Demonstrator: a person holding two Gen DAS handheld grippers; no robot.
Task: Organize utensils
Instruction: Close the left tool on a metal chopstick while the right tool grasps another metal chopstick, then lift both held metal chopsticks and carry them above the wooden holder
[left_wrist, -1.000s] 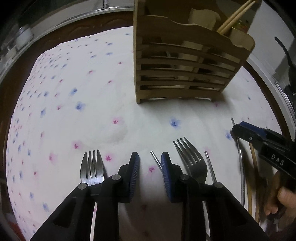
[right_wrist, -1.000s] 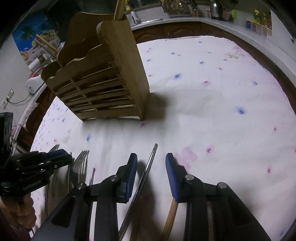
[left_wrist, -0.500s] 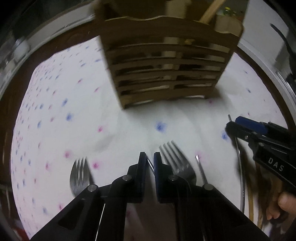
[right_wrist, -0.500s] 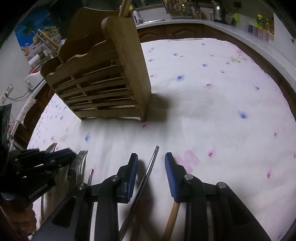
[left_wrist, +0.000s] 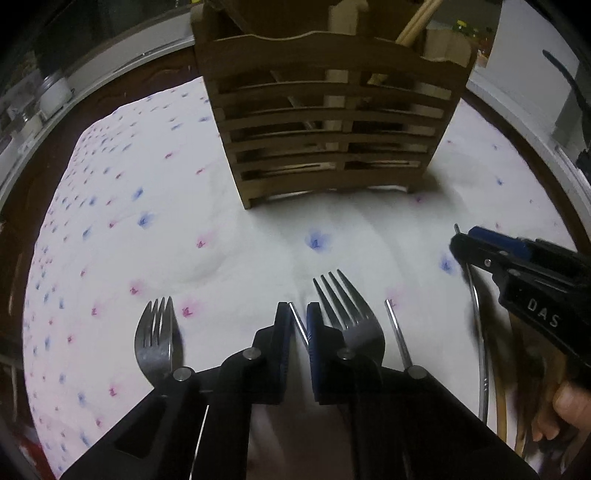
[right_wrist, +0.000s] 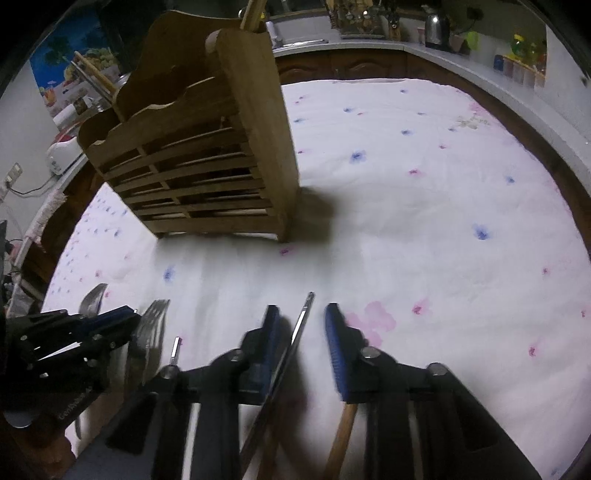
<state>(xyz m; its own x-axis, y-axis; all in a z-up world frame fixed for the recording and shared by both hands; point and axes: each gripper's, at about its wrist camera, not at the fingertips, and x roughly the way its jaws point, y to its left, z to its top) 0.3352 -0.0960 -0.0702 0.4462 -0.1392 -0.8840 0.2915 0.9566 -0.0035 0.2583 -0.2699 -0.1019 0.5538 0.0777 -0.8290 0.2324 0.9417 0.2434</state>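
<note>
My left gripper (left_wrist: 298, 321) is shut on a thin metal chopstick (left_wrist: 297, 320) whose tip shows between the blue pads. One fork (left_wrist: 157, 338) lies to its left, another fork (left_wrist: 345, 310) to its right, with a second metal chopstick (left_wrist: 397, 336) beyond. The wooden slatted utensil holder (left_wrist: 325, 125) stands ahead on the cloth and also shows in the right wrist view (right_wrist: 207, 162). My right gripper (right_wrist: 301, 332) is open around a metal chopstick (right_wrist: 295, 339) lying on the cloth, not touching it. A wooden handle (right_wrist: 341, 435) lies under its right finger.
The table wears a white flowered cloth (left_wrist: 147, 221). Wooden chopsticks (left_wrist: 417, 18) stand in the holder. The right gripper (left_wrist: 517, 266) shows at the right of the left wrist view, over a long metal utensil (left_wrist: 480, 332). A counter with a kettle (right_wrist: 436, 26) runs behind.
My left gripper has closed from open onto the metal chopstick and moved closer to the holder. My right gripper has stayed open over its chopstick and barely shifted.
</note>
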